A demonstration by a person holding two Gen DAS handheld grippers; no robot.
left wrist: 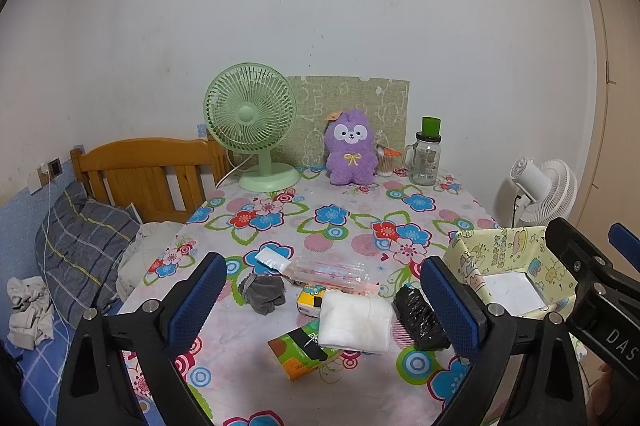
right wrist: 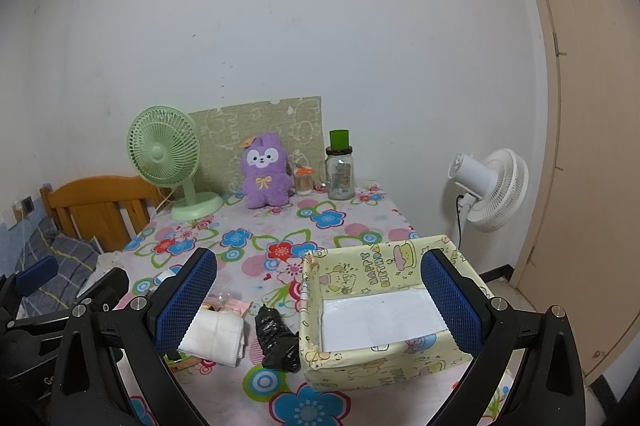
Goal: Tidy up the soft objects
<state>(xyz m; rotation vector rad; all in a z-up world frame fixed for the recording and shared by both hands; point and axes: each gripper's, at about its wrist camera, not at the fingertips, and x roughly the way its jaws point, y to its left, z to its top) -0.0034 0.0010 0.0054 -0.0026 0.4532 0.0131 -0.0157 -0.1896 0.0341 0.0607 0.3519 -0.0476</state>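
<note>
A folded white cloth (left wrist: 356, 322) (right wrist: 214, 336), a rolled black plastic bag (left wrist: 420, 318) (right wrist: 278, 340) and a grey crumpled cloth (left wrist: 264, 292) lie on the near part of the floral table (left wrist: 340, 222). A yellow "Happy Birthday" box (right wrist: 360, 366) (left wrist: 466, 254) stands at the right, holding only white paper. A purple plush toy (left wrist: 351, 153) (right wrist: 266, 170) sits at the back. My left gripper (left wrist: 320, 310) is open above the cloth pile, empty. My right gripper (right wrist: 320, 306) is open above the box's left edge, empty.
A green desk fan (left wrist: 252, 122), a glass jar with green lid (left wrist: 426, 154) and a toothpick holder (left wrist: 385, 162) stand at the back. An orange-green pack (left wrist: 300, 350), a yellow pack (left wrist: 310, 300) and clear packets (left wrist: 328, 272) lie among the cloths. A bed (left wrist: 80, 238) is left, a white floor fan (right wrist: 492, 186) right.
</note>
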